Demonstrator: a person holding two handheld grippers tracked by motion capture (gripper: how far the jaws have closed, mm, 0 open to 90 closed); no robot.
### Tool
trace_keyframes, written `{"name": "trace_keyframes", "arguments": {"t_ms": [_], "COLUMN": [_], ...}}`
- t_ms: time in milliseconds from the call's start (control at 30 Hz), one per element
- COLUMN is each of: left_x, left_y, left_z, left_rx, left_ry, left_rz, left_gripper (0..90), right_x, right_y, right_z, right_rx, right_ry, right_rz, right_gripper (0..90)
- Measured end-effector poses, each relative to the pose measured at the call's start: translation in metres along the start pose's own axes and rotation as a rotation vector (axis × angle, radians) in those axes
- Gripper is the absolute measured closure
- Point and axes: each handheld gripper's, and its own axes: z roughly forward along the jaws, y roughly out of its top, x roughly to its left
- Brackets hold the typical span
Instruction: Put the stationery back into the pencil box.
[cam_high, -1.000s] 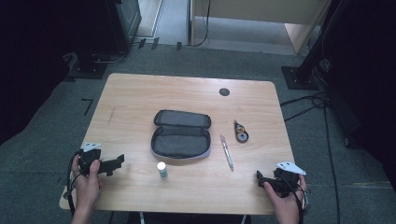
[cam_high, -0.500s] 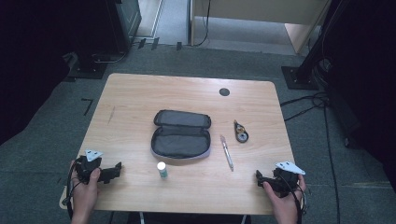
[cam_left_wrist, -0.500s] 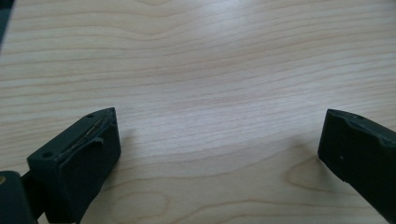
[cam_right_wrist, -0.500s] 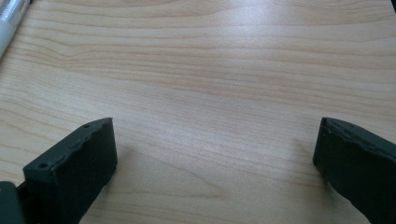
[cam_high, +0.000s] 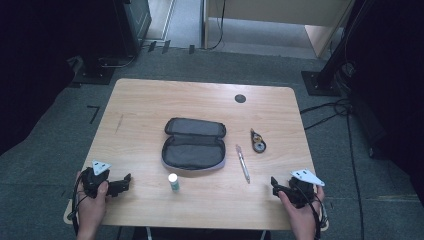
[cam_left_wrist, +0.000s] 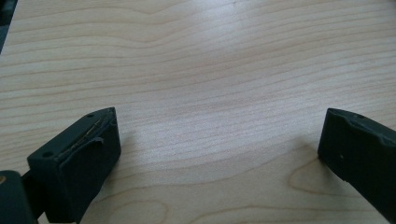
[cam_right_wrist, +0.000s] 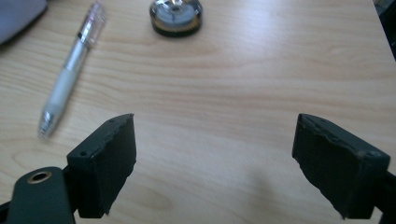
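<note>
While the pen (cam_high: 242, 163) lies right of centre in the high view, the open case (cam_high: 194, 143) sits just left of it and the tape roller (cam_high: 258, 141) up to its right. Nearer, a small tube (cam_high: 173, 181) stands upright. Right gripper (cam_high: 276, 186), lower right, has just been closing, jaws apart on nothing. Left gripper (cam_high: 125, 183), lower left, gapes empty over the table (cam_high: 150, 100).

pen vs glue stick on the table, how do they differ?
The pen lies flat, right of the open pencil case; the glue stick stands upright in front of the case. The pen is long, thin and clear-bodied; the glue stick is short and stubby, with a white top and a green body. The pen sits closer to the right gripper, the glue stick closer to the left gripper. Both rest untouched on the table.
</note>
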Motion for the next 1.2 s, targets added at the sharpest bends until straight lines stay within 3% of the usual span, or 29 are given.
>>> {"name": "trace_keyframes", "arguments": {"t_ms": [333,567,733,933,967,1200], "left_x": [0.000,-0.001,-0.002,-0.002,-0.002,-0.002], "left_y": [0.000,0.002,0.004,0.005,0.005,0.005], "left_z": [0.000,0.001,0.004,0.005,0.005,0.005], "left_rx": [0.000,-0.001,-0.001,0.000,0.000,0.000], "left_ry": [0.001,0.009,0.015,0.012,0.012,0.012], "left_rz": [-0.001,-0.012,-0.020,-0.013,-0.013,-0.012], "left_gripper": [0.0,0.0,0.0,0.0,0.0,0.0], "right_x": [0.022,0.025,0.026,0.025,0.027,0.029], "right_y": [0.035,0.061,0.072,0.083,0.085,0.086], "right_z": [0.023,0.058,0.075,0.092,0.099,0.113], "right_rx": [-0.020,-0.016,-0.010,0.009,0.030,0.046], "right_ry": [0.034,0.071,0.043,0.070,0.056,0.014], "right_rz": [-0.048,-0.053,-0.077,-0.037,-0.055,-0.054], "right_gripper": [15.1,23.6,26.9,28.9,28.3,29.2]}}
